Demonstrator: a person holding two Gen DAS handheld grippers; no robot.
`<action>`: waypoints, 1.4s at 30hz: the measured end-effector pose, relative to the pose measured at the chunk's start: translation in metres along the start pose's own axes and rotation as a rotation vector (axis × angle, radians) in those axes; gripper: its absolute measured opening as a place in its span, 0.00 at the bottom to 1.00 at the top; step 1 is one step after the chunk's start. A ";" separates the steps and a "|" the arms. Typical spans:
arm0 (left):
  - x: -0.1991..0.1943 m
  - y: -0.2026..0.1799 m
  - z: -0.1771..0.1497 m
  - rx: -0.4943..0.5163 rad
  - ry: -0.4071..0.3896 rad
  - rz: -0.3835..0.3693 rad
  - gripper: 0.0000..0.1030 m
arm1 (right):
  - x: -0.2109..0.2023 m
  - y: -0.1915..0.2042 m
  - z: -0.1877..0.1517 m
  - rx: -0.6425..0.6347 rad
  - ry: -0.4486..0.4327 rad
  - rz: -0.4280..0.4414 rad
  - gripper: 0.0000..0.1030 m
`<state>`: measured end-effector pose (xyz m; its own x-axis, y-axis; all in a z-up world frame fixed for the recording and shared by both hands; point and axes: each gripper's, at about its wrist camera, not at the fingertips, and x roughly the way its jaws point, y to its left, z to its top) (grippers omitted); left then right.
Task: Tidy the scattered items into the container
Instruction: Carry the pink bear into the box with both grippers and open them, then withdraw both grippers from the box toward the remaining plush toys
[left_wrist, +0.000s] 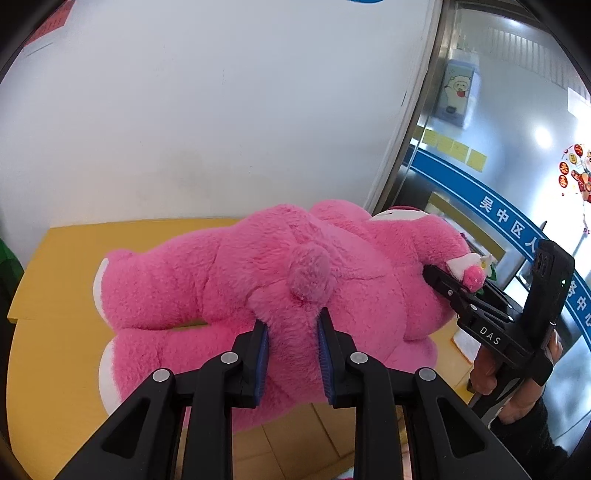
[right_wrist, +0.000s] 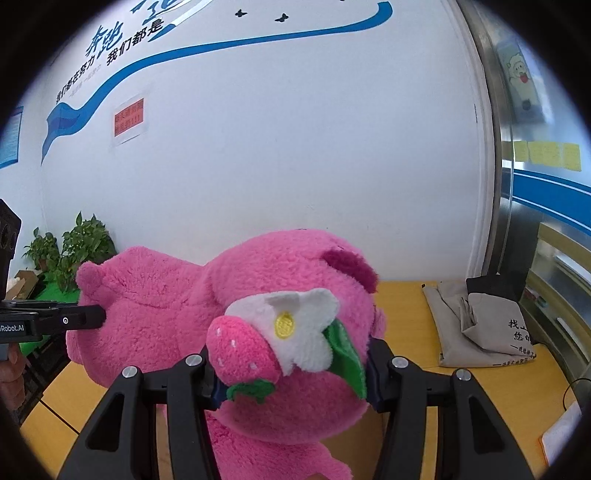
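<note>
Above a yellow tabletop (left_wrist: 55, 258), a large pink plush bear (left_wrist: 258, 266) is held between two handheld grippers. The left gripper (left_wrist: 292, 354) is clenched on a fold of plush just below the bear's tail (left_wrist: 309, 273), with fur pinched between its blue pads (left_wrist: 263, 362). The right gripper (right_wrist: 291, 380) is clamped at the head, beside the strawberry-and-flower ornament (right_wrist: 280, 343). The bear appears to be lifted off the tabletop, though contact beneath it is hidden. No container is visible in either view. For a clean transfer, both grips are best kept firm and moved together, so the soft body is not stretched or dropped. A grey cloth bag (right_wrist: 480, 328) lies well apart on the tabletop.
</note>
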<state>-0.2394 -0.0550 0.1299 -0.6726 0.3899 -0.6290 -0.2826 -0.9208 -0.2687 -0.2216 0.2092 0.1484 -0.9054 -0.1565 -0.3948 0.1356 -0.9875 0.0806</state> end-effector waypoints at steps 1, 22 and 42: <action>0.025 0.008 -0.005 -0.015 0.047 0.021 0.24 | 0.015 -0.006 -0.005 0.016 0.013 -0.005 0.53; 0.059 0.014 -0.056 0.003 0.153 0.250 0.82 | 0.020 -0.035 -0.072 0.088 0.253 -0.069 0.88; -0.125 -0.059 -0.198 0.026 -0.021 0.288 1.00 | -0.122 0.047 -0.128 0.015 0.298 -0.110 1.00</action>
<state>-0.0032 -0.0486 0.0804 -0.7419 0.1124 -0.6610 -0.0950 -0.9935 -0.0623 -0.0530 0.1791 0.0831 -0.7560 -0.0494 -0.6527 0.0354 -0.9988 0.0346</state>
